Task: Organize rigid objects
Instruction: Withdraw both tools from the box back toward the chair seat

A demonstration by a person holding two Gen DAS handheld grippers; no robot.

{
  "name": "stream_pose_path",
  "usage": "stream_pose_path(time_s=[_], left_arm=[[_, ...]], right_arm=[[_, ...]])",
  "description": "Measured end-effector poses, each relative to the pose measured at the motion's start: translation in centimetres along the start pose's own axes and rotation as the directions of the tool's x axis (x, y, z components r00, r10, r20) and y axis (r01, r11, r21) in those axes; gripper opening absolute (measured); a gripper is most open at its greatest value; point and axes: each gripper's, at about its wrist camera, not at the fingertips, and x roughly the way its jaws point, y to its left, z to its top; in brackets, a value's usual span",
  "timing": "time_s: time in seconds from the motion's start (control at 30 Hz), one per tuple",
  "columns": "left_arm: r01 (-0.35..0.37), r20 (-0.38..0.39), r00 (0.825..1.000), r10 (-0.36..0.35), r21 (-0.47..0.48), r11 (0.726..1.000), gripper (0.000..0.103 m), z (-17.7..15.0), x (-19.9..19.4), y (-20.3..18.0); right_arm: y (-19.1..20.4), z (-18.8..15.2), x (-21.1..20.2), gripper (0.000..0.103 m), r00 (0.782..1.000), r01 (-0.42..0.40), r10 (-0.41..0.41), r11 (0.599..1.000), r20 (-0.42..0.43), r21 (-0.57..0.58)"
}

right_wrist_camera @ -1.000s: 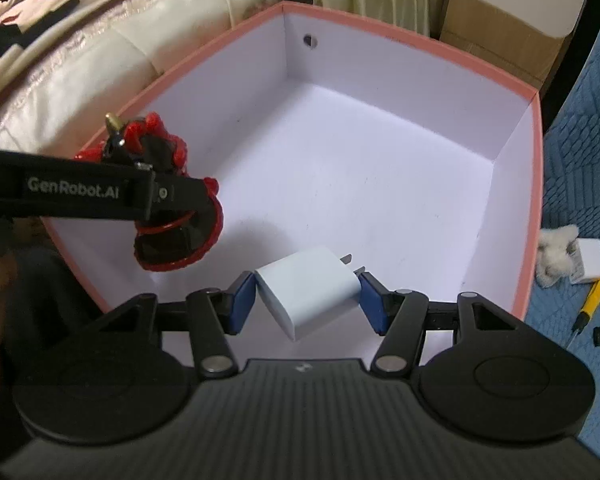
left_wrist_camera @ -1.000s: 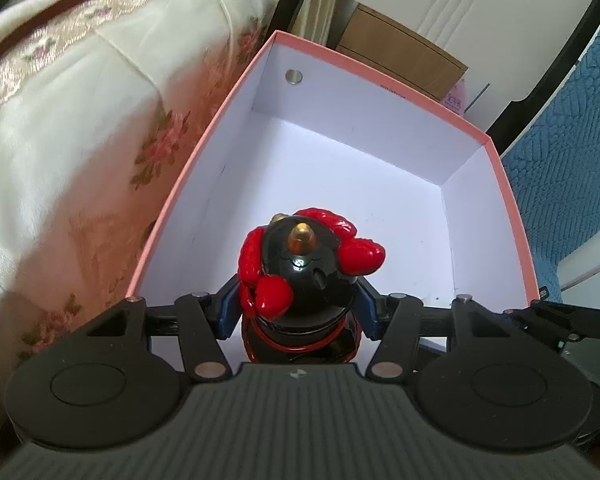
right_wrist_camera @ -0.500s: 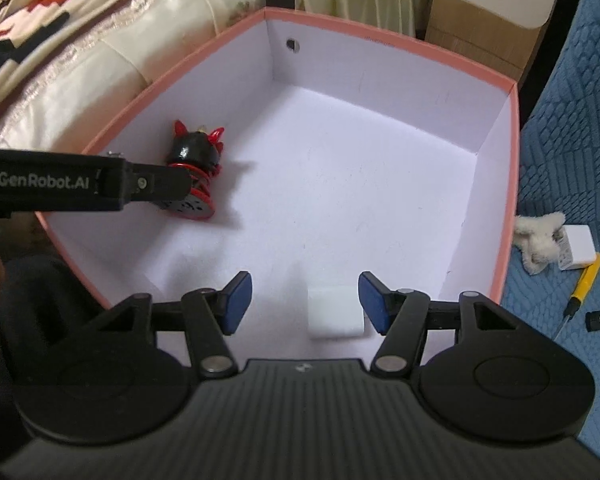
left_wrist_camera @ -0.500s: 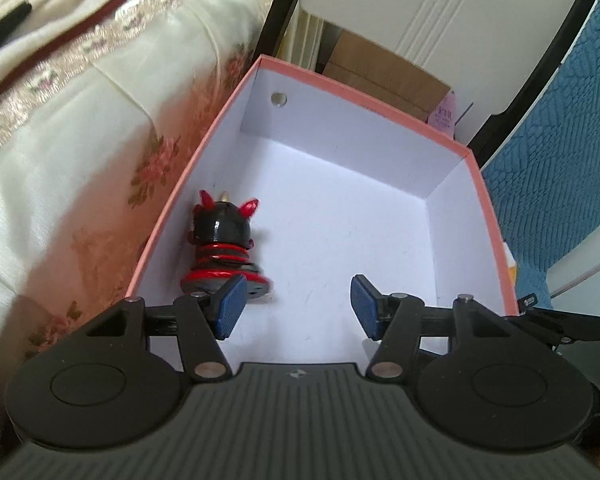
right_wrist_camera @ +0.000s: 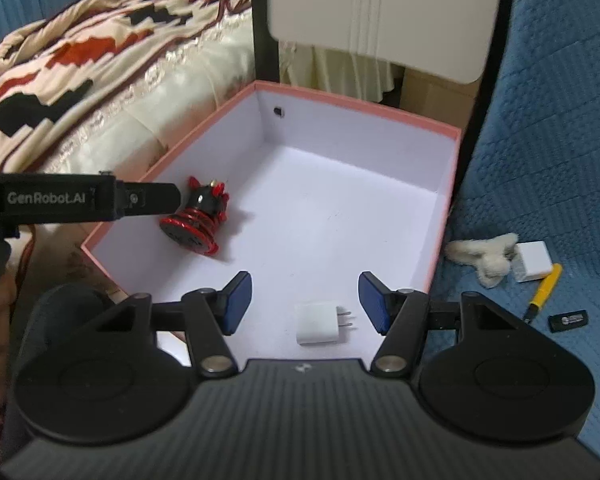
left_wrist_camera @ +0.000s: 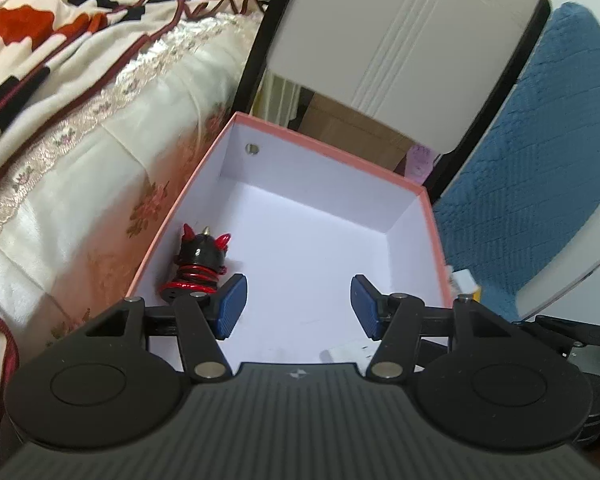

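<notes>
Your left gripper (left_wrist_camera: 296, 304): jaws apart, empty | your right gripper (right_wrist_camera: 305, 303): jaws apart, empty | red-and-black figurine (right_wrist_camera: 198, 216) by pink box (right_wrist_camera: 446, 216) left wall; white charger (right_wrist_camera: 318, 323) on floor near front

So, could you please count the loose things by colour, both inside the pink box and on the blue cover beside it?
White: 3 (charger in the box; plug and fluffy toy on the cover)
Red and black: 1 (figurine in the box)
Yellow: 1 (screwdriver)
Black: 1 (small stick)
Total: 6
</notes>
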Motion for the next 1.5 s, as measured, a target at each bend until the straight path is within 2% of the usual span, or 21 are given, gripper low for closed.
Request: stream_pose_path(time_s=[0.33,0.6,0.77,0.87,1.5], left_arm=[[0.036,0.064,0.997,-0.037,0.022,0.999,0.063,-1.0,-4.1,-3.3],[0.069,0.085,0.994,-0.074,0.051,0.996,0.063,-2.4,-6.2,-6.1],[0.086,0.09,0.992,-0.093,0.074,0.994,0.063,-3.2,-6.8,-7.7],[0.106,0.103,0.988,-0.114,0.074,0.992,0.07,-3.9,-7.3,-8.5],[0.148,0.109,0.98,-0.164,0.146,0.978,0.071,-8.3,-9.6,-13.7]], right_arm=[[-1.1,-1.6,-4.8,0.062,0.996,0.022,-0.025,0.999,0.082,0.034],[-2.0,-2.9,-7.9,0.062,0.99,0.044,-0.052,0.997,0.131,0.06],[-2.9,-4.0,-9.5,0.062,0.986,0.059,-0.07,0.995,0.154,0.078],[-3.5,-4.8,-10.4,0.062,0.983,0.069,-0.083,0.994,0.163,0.09],[-6.1,-10.0,-15.5,0.062,0.963,0.133,-0.165,0.979,0.212,0.156]])
